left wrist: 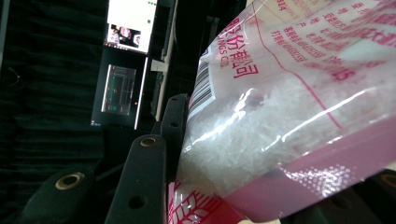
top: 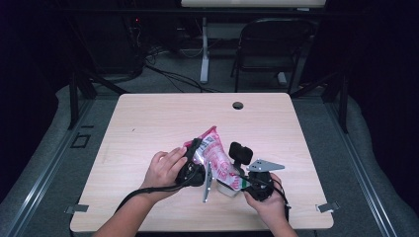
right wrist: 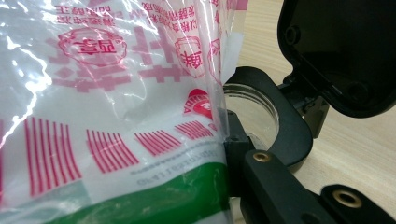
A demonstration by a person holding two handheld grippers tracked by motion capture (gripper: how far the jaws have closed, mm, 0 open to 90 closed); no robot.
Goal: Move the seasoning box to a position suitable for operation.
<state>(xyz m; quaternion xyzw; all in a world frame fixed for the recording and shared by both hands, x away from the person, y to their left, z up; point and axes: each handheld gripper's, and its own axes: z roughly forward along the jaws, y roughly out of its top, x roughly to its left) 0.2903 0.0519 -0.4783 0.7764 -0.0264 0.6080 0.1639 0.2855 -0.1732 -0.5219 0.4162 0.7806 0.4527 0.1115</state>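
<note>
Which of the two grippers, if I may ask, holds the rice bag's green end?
The right gripper; the left gripper grips the rice bag at its pink end instead.

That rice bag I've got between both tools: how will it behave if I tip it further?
The rice bag is thin glossy film, so it will probably sag and may slip in the left tool. The loose white grains look likely to shift toward the low end, moving the weight suddenly. The right tool pinches only an edge, so expect folding there.
</note>
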